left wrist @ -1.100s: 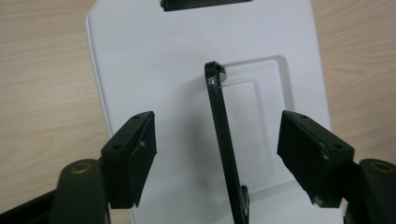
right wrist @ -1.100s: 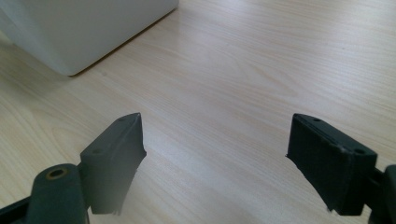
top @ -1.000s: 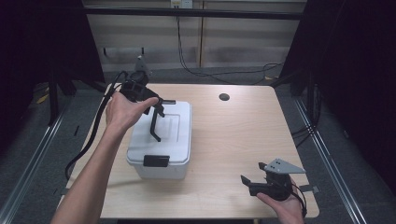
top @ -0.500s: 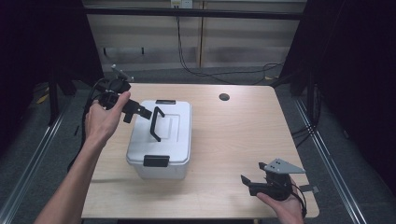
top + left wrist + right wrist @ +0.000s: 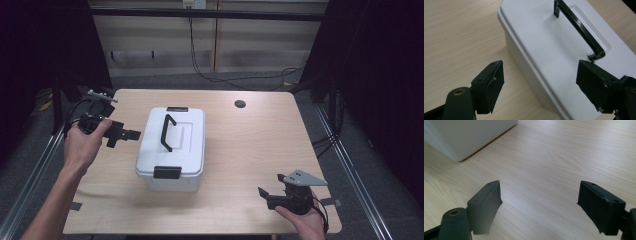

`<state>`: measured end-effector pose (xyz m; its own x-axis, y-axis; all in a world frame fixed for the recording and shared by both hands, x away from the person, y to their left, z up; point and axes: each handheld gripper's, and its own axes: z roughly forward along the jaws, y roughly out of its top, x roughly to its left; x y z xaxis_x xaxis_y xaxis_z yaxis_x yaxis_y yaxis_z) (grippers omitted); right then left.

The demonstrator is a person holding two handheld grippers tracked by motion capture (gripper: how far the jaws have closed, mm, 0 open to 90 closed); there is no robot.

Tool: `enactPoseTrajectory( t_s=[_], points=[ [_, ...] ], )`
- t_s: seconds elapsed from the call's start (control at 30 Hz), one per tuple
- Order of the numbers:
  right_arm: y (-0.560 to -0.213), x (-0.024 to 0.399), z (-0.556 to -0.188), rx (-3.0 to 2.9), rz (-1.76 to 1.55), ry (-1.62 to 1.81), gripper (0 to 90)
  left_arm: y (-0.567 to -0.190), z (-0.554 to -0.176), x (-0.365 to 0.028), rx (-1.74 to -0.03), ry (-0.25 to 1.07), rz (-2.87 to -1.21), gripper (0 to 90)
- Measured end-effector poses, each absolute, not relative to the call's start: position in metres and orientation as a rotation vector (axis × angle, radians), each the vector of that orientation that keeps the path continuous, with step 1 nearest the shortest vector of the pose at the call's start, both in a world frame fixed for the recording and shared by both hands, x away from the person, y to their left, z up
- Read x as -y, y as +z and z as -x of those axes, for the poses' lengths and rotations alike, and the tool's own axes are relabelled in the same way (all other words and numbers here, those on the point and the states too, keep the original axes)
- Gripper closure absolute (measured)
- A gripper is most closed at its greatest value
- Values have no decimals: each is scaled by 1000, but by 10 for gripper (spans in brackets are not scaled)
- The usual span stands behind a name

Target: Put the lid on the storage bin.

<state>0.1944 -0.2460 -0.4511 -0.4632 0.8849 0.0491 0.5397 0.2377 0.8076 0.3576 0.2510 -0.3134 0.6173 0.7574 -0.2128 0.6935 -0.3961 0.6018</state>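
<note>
White lidded box (image 5: 171,145) with a black handle (image 5: 168,132) sits on the table (image 5: 250,150), left of centre; left gripper (image 5: 125,135) hovers just beside its left wall, jaws spread, empty; right gripper (image 5: 263,194) rests well apart near the front edge, jaws likewise spread.

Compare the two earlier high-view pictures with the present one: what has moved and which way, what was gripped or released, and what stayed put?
The left gripper let go of the black handle and drew back to the left of the white box, jaws open. The handle now stands free on the lid. The box, the right gripper at the near right edge and the table are unchanged.
</note>
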Motion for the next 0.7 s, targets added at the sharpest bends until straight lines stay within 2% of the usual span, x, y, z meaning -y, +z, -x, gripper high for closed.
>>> enactPoseTrajectory(
  t_s=[0.27, 0.33, 0.57, 0.7],
  points=[
    [-451, 247, -194, -2094, -1308, 1102, 181, -325, -342, -274, -1103, 126, -2083, 186],
    [-451, 246, -194, -2095, -1308, 1101, 181, -327, -336, -279, -1094, 154, -2076, 191],
    [-451, 247, -194, -2091, -1316, 1101, 181, -343, -320, -290, -1038, 125, -2053, 194],
    [-451, 247, -194, -2091, -1312, 1100, 181, -357, -309, -295, -1021, 199, -2023, 197]
  ],
)
